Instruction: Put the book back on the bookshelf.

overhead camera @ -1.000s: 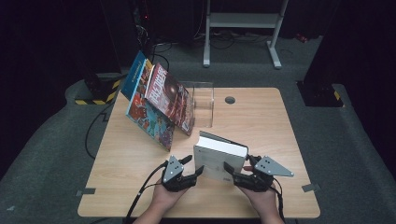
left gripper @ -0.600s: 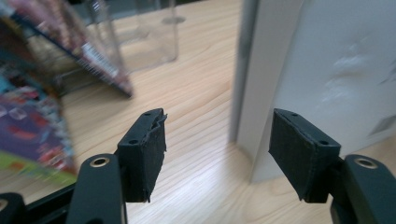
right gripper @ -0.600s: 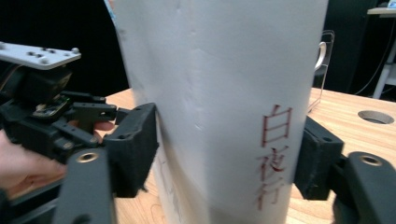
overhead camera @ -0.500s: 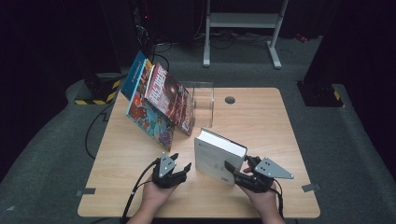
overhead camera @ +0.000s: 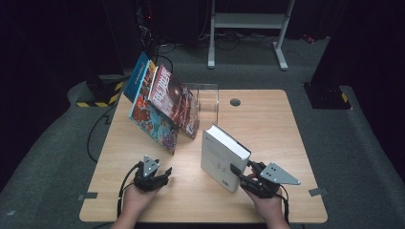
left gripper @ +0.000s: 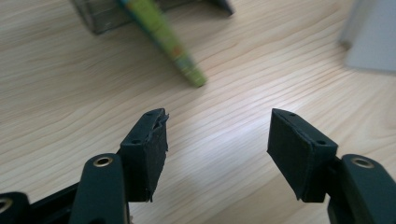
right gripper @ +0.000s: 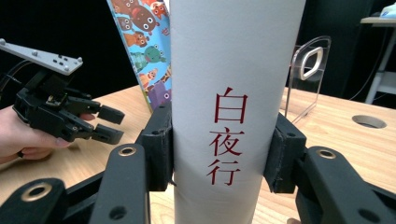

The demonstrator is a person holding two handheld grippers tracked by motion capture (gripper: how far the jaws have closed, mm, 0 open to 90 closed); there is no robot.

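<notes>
Right gripper point(overhead camera: 242, 174), one white book point(overhead camera: 220, 158)

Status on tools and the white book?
Right tool shut on white book, upright. Left tool open, apart from it. Leaning books and clear stand beyond.

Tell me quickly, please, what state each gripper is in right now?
Left gripper: open, holding nothing, above the light wooden table.
Right gripper: shut on the thick white hardcover book, held upright by its spine.
</notes>
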